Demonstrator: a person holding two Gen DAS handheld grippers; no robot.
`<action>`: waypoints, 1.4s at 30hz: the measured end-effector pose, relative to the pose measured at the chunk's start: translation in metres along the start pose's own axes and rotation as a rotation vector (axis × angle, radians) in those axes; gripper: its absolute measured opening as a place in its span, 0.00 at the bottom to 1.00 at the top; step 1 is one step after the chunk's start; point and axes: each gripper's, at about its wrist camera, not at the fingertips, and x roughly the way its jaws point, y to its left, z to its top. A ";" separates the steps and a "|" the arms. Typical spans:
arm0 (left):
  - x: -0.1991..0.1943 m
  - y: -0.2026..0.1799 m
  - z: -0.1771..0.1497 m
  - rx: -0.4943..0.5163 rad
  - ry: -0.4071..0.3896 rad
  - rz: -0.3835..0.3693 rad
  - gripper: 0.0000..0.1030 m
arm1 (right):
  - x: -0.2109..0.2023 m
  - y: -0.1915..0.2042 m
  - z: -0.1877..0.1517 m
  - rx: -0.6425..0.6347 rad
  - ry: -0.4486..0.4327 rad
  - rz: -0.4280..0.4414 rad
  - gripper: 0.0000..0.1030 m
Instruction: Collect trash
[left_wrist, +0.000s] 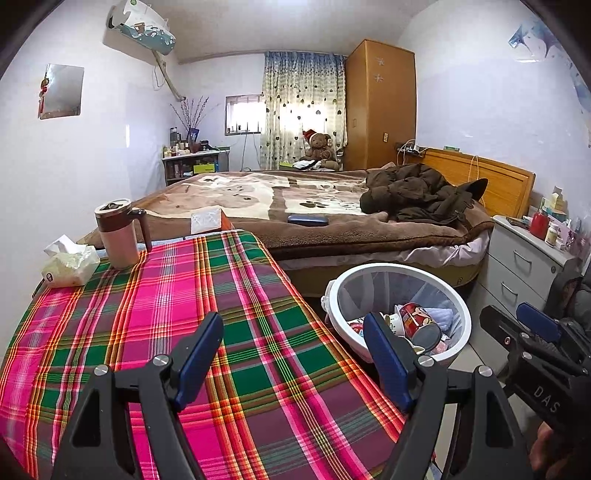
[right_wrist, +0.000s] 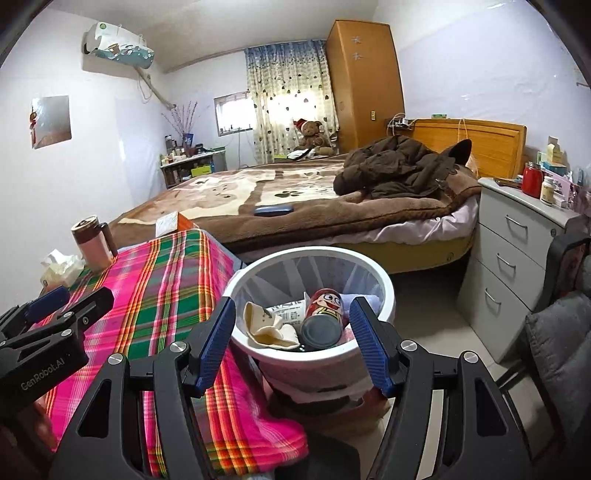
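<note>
A white waste bin (right_wrist: 373, 269) with a clear liner stands on the floor beside the plaid-covered table (right_wrist: 162, 280). Inside it lie a red cartoon can (right_wrist: 325, 317), a crushed cream paper cup (right_wrist: 267, 326) and a printed wrapper (right_wrist: 288, 310). My right gripper (right_wrist: 293, 345) hovers open just above the bin's near rim, nothing between its blue pads. My left gripper (left_wrist: 295, 363) stands open over the table's (left_wrist: 184, 314) right part, empty. The bin (left_wrist: 463, 314) and can (left_wrist: 419, 321) sit beyond its right finger. Each gripper shows in the other's view, the right one (left_wrist: 532, 328) and the left one (right_wrist: 62, 306).
On the table's far end stand a pink lidded mug (left_wrist: 116, 234) and a tissue pack (left_wrist: 70, 262). Behind lies a bed (left_wrist: 295, 206) with a brown jacket (left_wrist: 421, 194) and a dark case (left_wrist: 308, 220). A grey drawer unit (right_wrist: 517, 258) and a chair (right_wrist: 561, 332) flank the bin's right.
</note>
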 end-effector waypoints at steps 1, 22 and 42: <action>0.000 0.000 0.000 -0.002 0.001 -0.001 0.77 | 0.000 0.000 0.000 0.001 0.001 0.002 0.64; -0.007 0.002 0.001 -0.006 0.002 0.001 0.77 | -0.004 0.002 -0.001 0.006 -0.002 -0.002 0.64; -0.007 -0.001 0.002 -0.003 -0.003 0.003 0.77 | -0.007 0.003 -0.002 0.012 -0.004 -0.005 0.64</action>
